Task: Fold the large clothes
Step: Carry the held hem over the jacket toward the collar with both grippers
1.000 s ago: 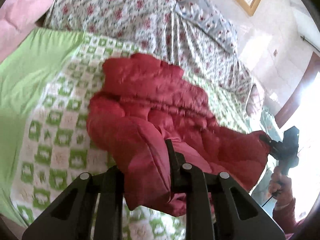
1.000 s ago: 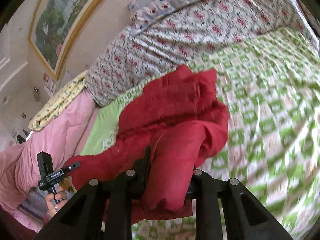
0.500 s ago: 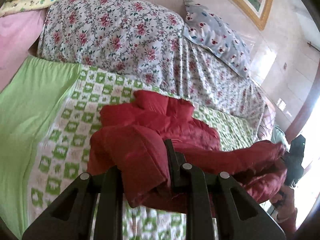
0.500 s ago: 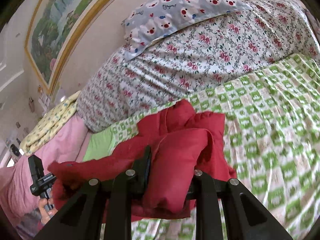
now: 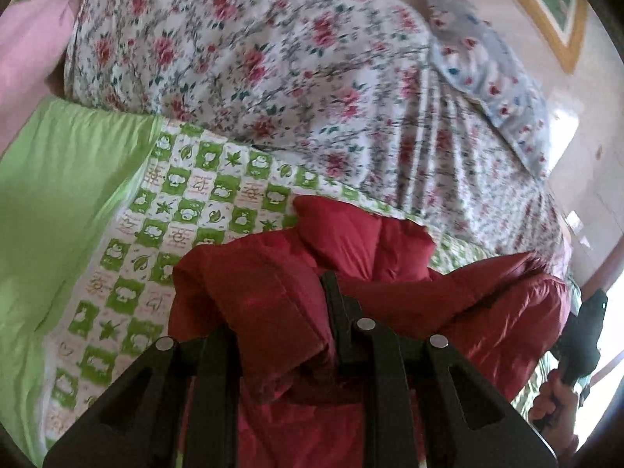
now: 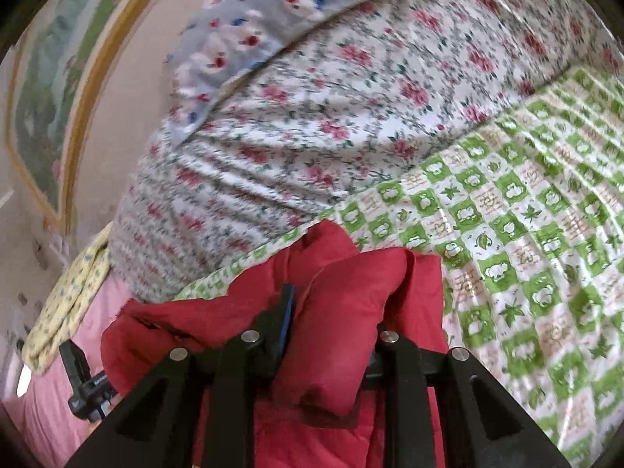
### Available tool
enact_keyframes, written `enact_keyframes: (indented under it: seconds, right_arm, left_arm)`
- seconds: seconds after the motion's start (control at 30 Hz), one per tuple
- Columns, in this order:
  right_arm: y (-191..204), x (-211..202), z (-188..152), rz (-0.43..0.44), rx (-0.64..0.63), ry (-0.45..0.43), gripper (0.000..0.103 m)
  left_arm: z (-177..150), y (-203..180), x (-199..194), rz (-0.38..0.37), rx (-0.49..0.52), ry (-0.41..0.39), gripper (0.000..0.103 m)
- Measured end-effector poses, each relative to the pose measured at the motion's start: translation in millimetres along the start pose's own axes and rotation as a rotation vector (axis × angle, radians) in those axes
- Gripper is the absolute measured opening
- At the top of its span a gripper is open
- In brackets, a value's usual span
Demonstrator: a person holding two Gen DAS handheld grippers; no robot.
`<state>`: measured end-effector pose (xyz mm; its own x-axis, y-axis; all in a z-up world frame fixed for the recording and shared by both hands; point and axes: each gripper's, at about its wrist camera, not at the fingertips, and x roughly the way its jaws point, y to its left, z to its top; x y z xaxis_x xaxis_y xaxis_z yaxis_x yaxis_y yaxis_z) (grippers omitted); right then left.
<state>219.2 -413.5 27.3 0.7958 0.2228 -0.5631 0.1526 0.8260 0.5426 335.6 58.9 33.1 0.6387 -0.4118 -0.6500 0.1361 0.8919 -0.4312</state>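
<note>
From the left wrist, the red padded jacket [image 5: 382, 269] lies bunched on the green-checked bedspread [image 5: 156, 241], puffy and quilted, one thick fold clenched in the left claw [image 5: 280, 319]. Its far end stretches right to the right claw [image 5: 581, 335], gripped by a hand [image 5: 553, 401]. This view alone shows the plain green sheet [image 5: 58, 202] along the bed's left edge. From the right wrist, the right claw [image 6: 331, 327] grips another padded fold of the jacket [image 6: 351, 312], its jaws having just eased slightly wider. Only here does wide bare bedspread [image 6: 526, 214] spread to the right; the floral duvet [image 6: 312, 124] bounds it behind.
</note>
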Motion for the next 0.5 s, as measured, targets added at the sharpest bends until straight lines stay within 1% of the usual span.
enact_keyframes:
  seconds: [0.23,0.4,0.5]
  right_arm:
    - [-19,53,13,-0.061,0.041,0.014,0.024]
    - [-37,84,17,-0.083,0.079,0.008,0.025]
    - [-45,98,15,-0.088,0.09,0.001,0.025]
  left_arm:
    - [20,3,62,0.049,-0.032,0.057,0.021]
    - [29,10,95,0.069,-0.05,0.085,0.023]
    - [29,12,113,0.098,-0.051,0.094,0.024]
